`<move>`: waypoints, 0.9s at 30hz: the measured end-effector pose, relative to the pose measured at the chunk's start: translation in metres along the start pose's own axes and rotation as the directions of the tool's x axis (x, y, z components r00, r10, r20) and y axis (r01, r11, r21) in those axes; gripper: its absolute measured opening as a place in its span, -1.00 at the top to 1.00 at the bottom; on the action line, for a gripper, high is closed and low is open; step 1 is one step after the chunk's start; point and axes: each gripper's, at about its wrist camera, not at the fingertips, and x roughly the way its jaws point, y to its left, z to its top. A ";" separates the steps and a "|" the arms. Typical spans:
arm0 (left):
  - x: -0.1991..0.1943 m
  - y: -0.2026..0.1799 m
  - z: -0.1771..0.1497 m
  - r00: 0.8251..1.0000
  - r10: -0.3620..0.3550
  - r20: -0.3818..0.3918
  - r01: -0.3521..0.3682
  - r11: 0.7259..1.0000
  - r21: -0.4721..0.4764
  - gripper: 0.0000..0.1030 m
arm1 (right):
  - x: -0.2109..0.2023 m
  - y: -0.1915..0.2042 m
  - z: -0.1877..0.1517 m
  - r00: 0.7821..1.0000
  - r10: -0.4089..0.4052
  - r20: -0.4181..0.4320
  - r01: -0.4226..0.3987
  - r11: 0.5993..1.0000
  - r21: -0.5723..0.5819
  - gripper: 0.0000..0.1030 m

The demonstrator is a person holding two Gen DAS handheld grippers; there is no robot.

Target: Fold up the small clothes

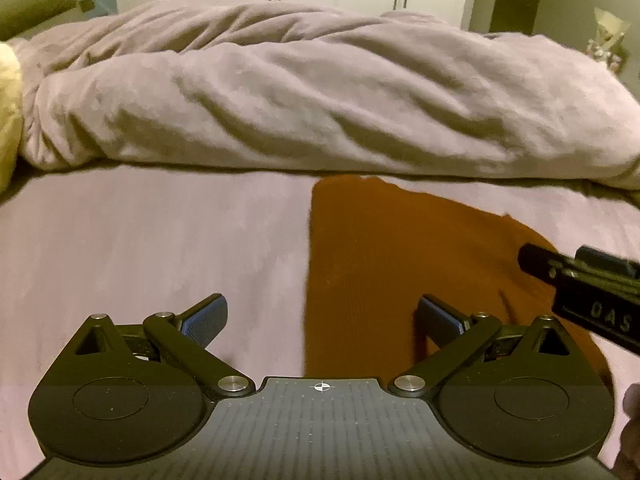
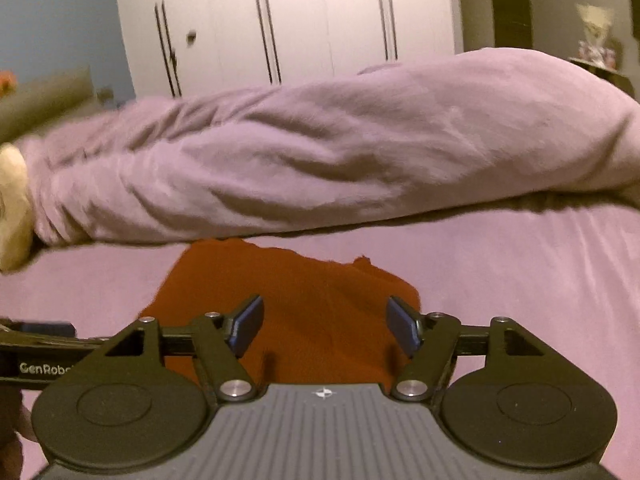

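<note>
A small rust-orange garment lies flat on the pink bedsheet. My left gripper is open and empty, low over the garment's left edge. The right gripper's body enters the left wrist view from the right, over the garment. In the right wrist view the garment lies just ahead, and my right gripper is open and empty above its near part. The left gripper's body shows at the left edge.
A big rumpled pink duvet lies across the bed just beyond the garment. A yellow pillow is at the far left. White wardrobe doors stand behind the bed.
</note>
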 end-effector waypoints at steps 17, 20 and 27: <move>0.084 -0.002 -0.006 1.000 0.009 0.015 -0.007 0.992 -0.124 -1.00 | 0.098 -0.005 -0.010 0.991 -0.089 -0.099 0.085 0.995 -0.043 -0.65; 0.081 -0.001 -0.006 0.999 0.015 0.030 -0.011 0.994 -0.110 -1.00 | 0.098 0.000 -0.015 0.992 -0.110 -0.068 0.106 0.992 -0.069 -0.67; 0.009 0.026 -0.016 0.997 -0.070 0.040 0.073 0.992 -0.099 -1.00 | 0.040 -0.006 -0.015 0.996 -0.017 -0.083 0.015 1.000 -0.025 -0.73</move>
